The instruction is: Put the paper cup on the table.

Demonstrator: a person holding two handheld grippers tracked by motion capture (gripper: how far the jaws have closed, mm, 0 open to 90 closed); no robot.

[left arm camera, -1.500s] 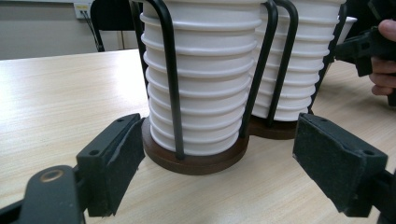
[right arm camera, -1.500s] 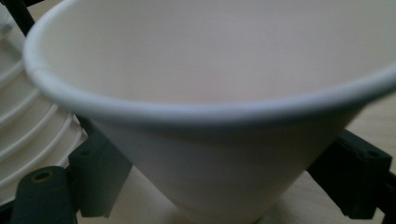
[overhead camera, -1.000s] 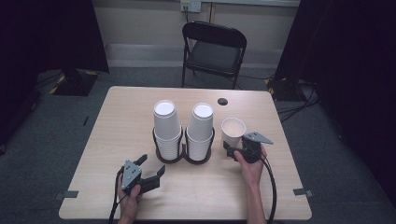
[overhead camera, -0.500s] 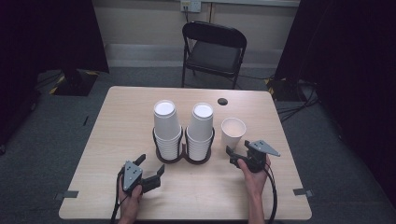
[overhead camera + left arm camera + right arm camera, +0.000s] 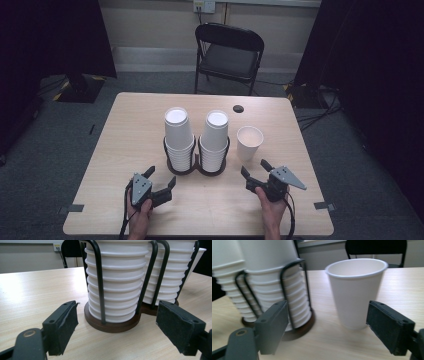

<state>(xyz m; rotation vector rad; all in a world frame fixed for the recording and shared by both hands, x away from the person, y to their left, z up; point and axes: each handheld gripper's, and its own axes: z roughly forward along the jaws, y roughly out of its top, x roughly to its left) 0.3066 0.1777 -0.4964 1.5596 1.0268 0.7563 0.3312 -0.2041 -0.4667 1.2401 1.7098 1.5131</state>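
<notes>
Black jaws of the left gripper point(image 5: 160, 182) stand wide apart at the lower left of the high view, holding nothing, just below the wire cup holder point(image 5: 196, 167). At centre frame, 2 stacks of white paper cups point(image 5: 179, 135) sit upside down in that holder on the wooden table point(image 5: 125, 130). Right of them, a single paper cup point(image 5: 249, 142) stands upright, mouth up. Lower right, the right gripper point(image 5: 253, 169) is spread open and empty, near that cup but apart from it.
</notes>
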